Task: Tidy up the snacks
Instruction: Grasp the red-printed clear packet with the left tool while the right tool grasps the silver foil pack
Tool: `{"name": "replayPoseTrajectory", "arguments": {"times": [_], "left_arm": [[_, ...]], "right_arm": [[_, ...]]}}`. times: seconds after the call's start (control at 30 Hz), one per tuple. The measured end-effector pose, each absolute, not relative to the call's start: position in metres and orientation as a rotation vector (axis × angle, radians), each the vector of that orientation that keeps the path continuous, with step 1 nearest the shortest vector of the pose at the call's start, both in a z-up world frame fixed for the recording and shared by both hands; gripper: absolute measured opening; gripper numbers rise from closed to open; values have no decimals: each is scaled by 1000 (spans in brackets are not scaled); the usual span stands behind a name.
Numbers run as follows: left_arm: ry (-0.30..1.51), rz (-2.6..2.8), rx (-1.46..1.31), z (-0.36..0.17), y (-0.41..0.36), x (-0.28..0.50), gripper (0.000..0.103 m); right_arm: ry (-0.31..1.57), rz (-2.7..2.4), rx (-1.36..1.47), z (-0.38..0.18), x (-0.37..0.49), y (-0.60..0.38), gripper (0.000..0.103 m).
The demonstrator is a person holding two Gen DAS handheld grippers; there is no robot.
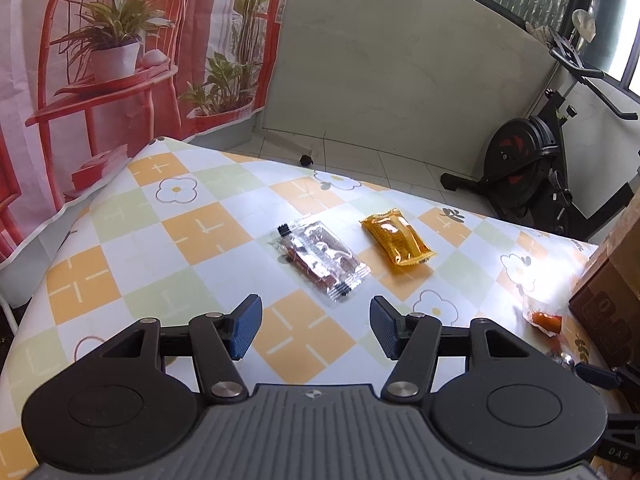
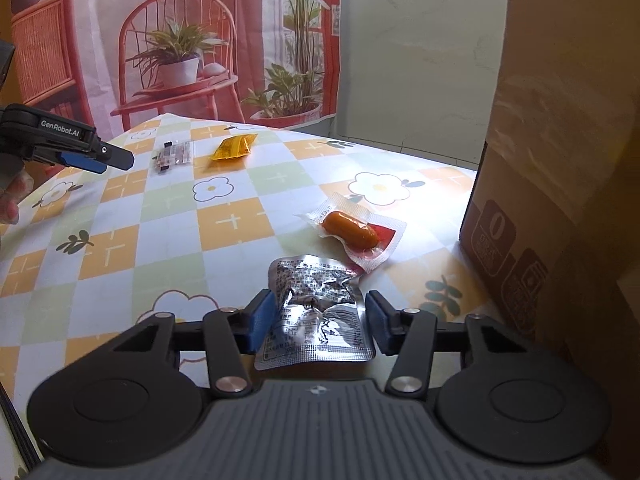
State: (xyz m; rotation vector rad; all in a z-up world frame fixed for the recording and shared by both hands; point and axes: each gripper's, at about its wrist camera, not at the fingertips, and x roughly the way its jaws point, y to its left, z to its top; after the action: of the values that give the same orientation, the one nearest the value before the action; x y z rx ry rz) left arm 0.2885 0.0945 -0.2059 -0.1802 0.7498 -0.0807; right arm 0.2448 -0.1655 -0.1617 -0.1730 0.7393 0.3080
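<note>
My right gripper (image 2: 320,320) is shut on a crumpled silver snack packet (image 2: 316,312), its blue pads against the packet's two sides just above the table. Just beyond it lies a sausage in a clear and red pouch (image 2: 352,232), which the left wrist view shows as the sausage pouch (image 1: 544,318) at the right. My left gripper (image 1: 316,328) stands open over the tablecloth with nothing between its pads. Ahead of it lie a clear packet with reddish pieces (image 1: 322,258) and an orange-yellow packet (image 1: 396,240). In the right wrist view the left gripper (image 2: 100,156) shows at the far left.
A tall cardboard box (image 2: 540,200) stands on the table's right side, close to the sausage pouch. The table (image 1: 160,240) wears a checked flower cloth. An exercise bike (image 1: 528,160) stands on the floor beyond the far edge. A person's hand (image 2: 10,200) shows at the left.
</note>
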Motion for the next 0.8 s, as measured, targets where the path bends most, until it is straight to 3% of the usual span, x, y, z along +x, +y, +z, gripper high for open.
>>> {"name": "replayPoseTrajectory", "arguments": {"times": [0.37, 0.8], "left_arm": [[734, 88, -284, -213, 94, 343, 61], [780, 294, -121, -215, 50, 369, 61]], "right_arm": [[716, 305, -176, -165, 241, -164, 53], [712, 311, -175, -165, 241, -164, 53]]}}
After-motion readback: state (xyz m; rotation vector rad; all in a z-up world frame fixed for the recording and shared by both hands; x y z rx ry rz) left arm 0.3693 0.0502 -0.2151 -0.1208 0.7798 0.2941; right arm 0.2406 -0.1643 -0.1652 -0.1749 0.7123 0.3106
